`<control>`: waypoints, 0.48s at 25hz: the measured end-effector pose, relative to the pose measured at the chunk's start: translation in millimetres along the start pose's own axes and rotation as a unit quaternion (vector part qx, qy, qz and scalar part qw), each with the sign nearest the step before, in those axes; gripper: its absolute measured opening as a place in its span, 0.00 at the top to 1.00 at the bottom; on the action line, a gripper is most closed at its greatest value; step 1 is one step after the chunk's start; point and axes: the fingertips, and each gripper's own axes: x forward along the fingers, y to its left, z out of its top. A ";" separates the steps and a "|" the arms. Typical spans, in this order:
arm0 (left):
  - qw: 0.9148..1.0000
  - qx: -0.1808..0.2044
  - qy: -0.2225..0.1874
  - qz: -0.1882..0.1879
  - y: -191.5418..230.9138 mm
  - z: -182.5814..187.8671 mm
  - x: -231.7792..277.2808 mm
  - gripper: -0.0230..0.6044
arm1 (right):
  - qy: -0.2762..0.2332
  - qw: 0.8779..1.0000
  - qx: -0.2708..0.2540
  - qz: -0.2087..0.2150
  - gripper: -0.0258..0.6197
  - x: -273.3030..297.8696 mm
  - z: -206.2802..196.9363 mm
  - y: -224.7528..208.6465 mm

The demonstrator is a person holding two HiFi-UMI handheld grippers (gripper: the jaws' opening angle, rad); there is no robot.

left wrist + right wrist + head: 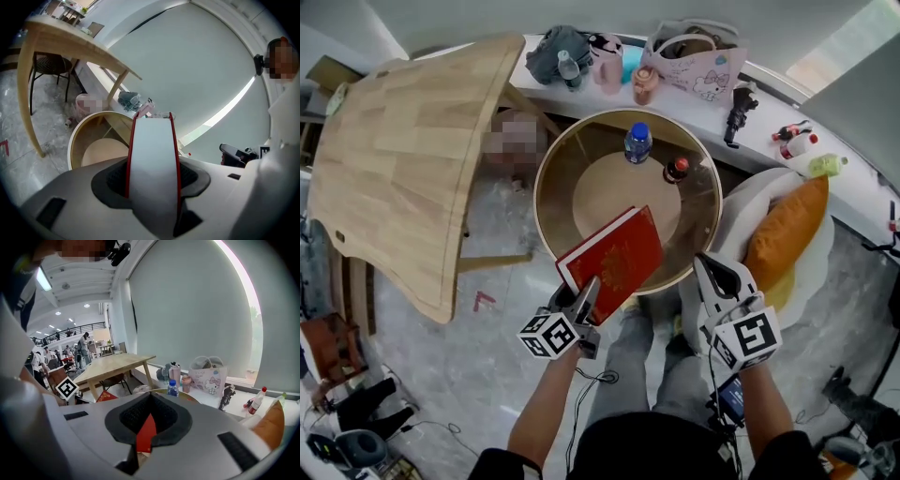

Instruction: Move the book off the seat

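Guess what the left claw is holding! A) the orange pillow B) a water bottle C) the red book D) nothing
C: the left claw is clamped on the near edge of the red book, whose covers sit between its jaws.

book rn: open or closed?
Closed. Head view shows one flat red cover on the book; left gripper view shows both covers tight against the pages, pinched by the left gripper.

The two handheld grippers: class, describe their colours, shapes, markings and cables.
The left gripper and right gripper have pale grey shells, dark jaw pads and a white cube of black square markers. Black cables trail below. The person's top is dark.
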 end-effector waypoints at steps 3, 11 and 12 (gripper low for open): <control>1.000 -0.012 0.008 0.001 15.8 -5.1 20.5 0.57 | 0.011 1.000 0.014 0.000 0.95 7.7 -18.2 -1.3; 0.998 -0.063 0.008 -0.012 48.1 -7.7 55.6 0.57 | 0.030 0.999 0.031 -0.002 0.95 22.4 -44.5 -5.0; 0.997 -0.073 0.004 -0.012 52.0 -8.3 57.9 0.57 | 0.033 0.999 0.031 -0.001 0.95 22.5 -46.6 -4.7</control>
